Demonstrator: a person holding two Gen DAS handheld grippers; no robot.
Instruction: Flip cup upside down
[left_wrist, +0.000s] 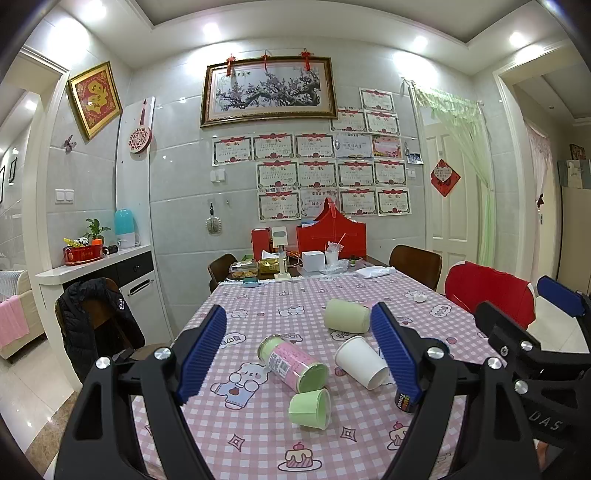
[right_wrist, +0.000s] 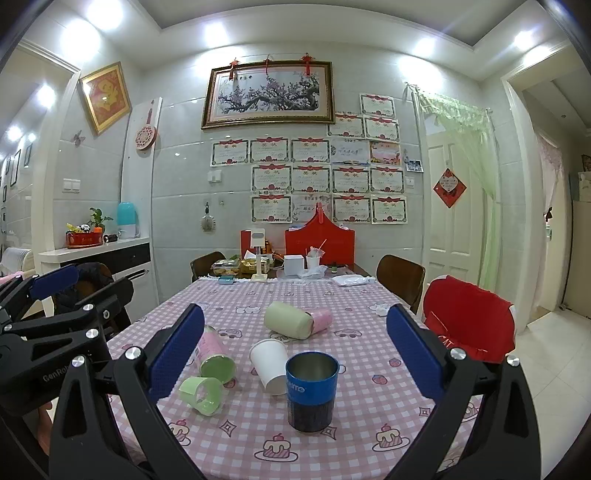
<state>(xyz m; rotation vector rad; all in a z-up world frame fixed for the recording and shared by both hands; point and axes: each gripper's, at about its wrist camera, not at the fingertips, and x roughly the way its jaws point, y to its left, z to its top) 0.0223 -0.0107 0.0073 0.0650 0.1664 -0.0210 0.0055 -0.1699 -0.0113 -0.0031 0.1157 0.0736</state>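
A blue metal cup (right_wrist: 311, 391) with a silver inside stands on the pink-and-white checked tablecloth (right_wrist: 369, 369) printed with cakes.

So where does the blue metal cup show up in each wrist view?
Left wrist: blue metal cup almost hidden behind the left gripper's right finger, lower right; only a printed sliver shows.
Right wrist: upright, lower centre, between the right gripper's fingers.
Shared landmark: white paper cup lying on its side just left of it.

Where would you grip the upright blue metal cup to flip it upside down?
On the blue cup, across the straight side wall near mid-height, coming in level from the near side with the open right gripper. It stands upright with its mouth up, so a side grasp probably leaves the wrist free to roll it over.
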